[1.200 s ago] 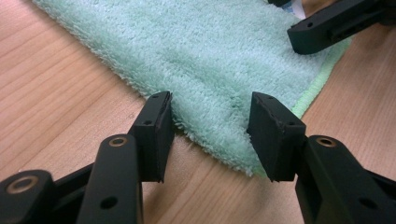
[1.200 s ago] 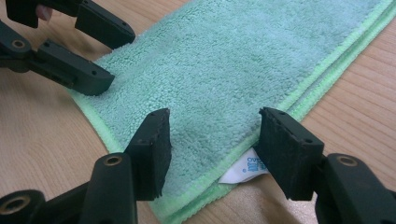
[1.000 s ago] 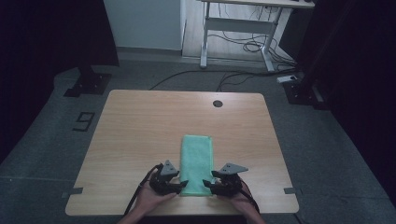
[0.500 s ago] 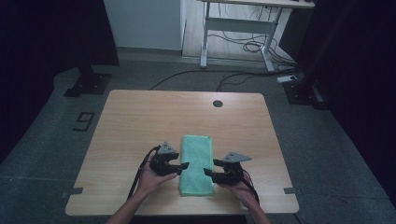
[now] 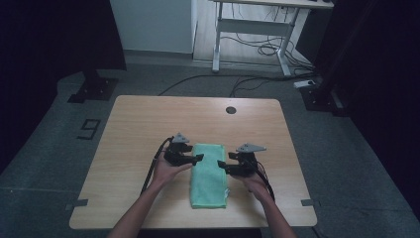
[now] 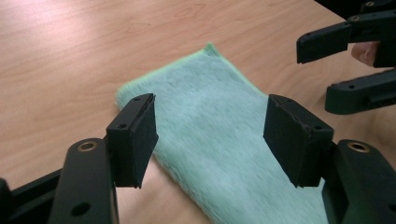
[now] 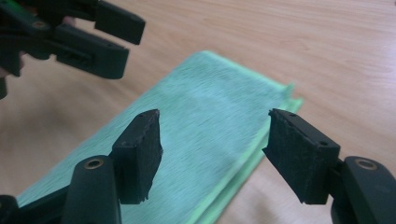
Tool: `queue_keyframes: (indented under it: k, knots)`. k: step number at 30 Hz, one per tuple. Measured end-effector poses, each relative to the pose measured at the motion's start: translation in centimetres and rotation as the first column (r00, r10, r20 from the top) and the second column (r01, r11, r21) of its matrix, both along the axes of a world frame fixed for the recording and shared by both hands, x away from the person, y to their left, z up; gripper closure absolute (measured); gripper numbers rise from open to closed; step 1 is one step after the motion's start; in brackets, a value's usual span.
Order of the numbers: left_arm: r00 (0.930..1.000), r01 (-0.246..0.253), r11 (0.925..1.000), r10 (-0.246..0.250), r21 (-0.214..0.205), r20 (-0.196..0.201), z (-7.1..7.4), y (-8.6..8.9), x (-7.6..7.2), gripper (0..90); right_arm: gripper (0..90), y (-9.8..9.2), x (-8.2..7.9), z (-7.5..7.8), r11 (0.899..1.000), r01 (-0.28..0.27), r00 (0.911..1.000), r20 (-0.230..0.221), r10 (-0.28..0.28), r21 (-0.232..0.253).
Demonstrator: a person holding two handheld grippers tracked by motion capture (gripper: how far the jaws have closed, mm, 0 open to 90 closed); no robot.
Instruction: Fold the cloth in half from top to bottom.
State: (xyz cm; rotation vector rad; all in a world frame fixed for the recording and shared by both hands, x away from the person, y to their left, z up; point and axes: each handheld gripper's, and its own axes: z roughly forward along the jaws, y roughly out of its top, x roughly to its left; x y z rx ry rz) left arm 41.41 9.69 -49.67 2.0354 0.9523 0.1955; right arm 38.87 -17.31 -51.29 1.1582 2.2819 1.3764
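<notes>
My left hand-held gripper [image 5: 197, 158] hangs at the left long edge of the green cloth [image 5: 209, 174], jaws spread wide and holding nothing. In the left gripper view the same hand-held gripper [image 6: 210, 135] looks down along the cloth [image 6: 219, 140], one pad over the left edge and the other over the middle of the pile, both clear of the fabric as far as I can judge.

The cloth itself lies flat on the bench [image 5: 138, 129], toward my side and about midway across, as a long narrow strip running away from me. In the right gripper view the cloth [image 7: 205, 121] shows stacked layers along one edge, so I judge it is already folded lengthwise at least once. What seems left is a cross fold, bringing one short end over the other, and that is not begun: neither end is lifted.

My right hand-held gripper [image 5: 221, 163] sits at the right long edge, facing the left one across the cloth, jaws likewise wide apart and empty. From its own camera this hand-held gripper [image 7: 212, 140] straddles the layered edge without gripping it.
</notes>
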Motion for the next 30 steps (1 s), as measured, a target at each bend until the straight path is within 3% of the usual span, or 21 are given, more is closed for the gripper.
queue_keyframes:
  k: [3,7,12,15,24,30]
  knots:
    - [1.0000,-0.004,1.0000,0.004,-0.005,-0.004,-0.2,-0.2,1.0,35.1,34.9,-0.3,1.5,-0.1,1.000,0.015,0.9998,-0.015,-0.015,0.014]
    - [1.0000,-0.008,0.9997,0.008,0.025,-0.004,-0.7,-0.6,2.1,35.8,35.3,-0.3,2.9,-0.7,0.999,0.027,0.9994,-0.023,-0.026,0.029]
    - [0.9996,-0.023,0.9992,0.023,0.032,-0.014,-1.1,-0.5,3.3,37.1,34.9,-0.1,4.4,-1.2,0.999,0.041,0.9977,-0.054,-0.041,0.007]
    - [0.9993,-0.027,0.9989,0.028,0.039,-0.023,-1.1,-0.3,3.9,38.1,35.9,-0.1,5.0,-1.4,0.999,0.046,0.9977,-0.052,-0.045,0.021]
    - [0.9973,-0.034,0.9989,0.036,0.030,-0.063,-2.1,0.0,4.7,41.7,39.6,0.0,6.6,-2.1,0.998,0.065,0.9942,-0.085,-0.065,-0.005]
    - [0.9948,-0.051,0.9975,0.055,0.049,-0.086,-2.7,0.5,5.3,44.3,41.1,0.6,7.5,-3.0,0.998,0.066,0.9921,-0.105,-0.068,-0.023]
